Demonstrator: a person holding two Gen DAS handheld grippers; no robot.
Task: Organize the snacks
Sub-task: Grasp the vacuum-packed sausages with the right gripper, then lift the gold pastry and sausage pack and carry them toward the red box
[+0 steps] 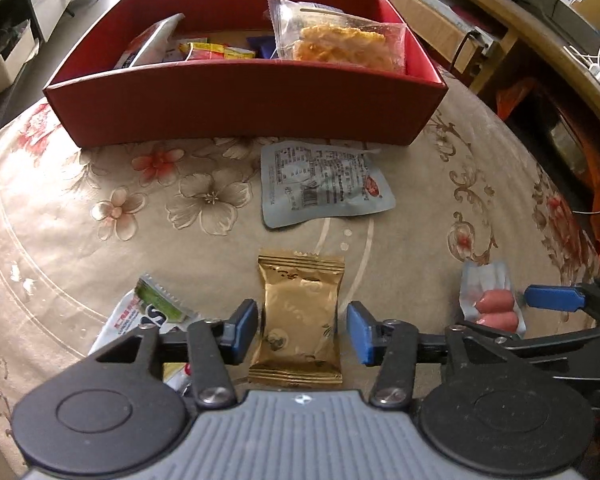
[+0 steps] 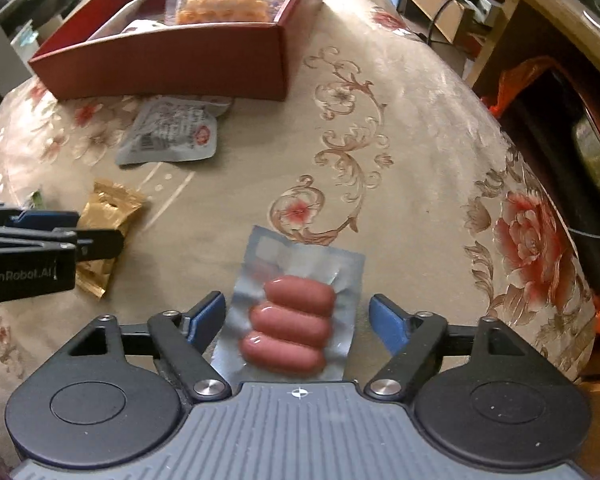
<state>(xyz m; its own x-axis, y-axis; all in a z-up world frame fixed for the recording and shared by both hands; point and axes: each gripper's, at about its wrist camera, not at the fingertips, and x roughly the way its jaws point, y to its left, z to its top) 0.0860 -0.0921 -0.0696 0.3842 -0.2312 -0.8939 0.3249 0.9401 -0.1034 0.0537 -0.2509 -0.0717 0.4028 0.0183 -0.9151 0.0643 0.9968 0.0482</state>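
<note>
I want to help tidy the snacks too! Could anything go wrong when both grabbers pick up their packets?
The left gripper straddles the gold packet with little room to spare, so a pad might push it instead of gripping.

The sausage pack looks slippery and bumpy; the right gripper might let it slide out.

The two grippers sit close together, so they could bump on the way to the red box.

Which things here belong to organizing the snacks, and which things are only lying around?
Belong to the job:
- red box
- gold packet
- sausage pack
- grey pouch
- green-white wrappers
- left gripper, right gripper

Only lying around:
- orange bag
- cardboard boxes
- floral tablecloth
</note>
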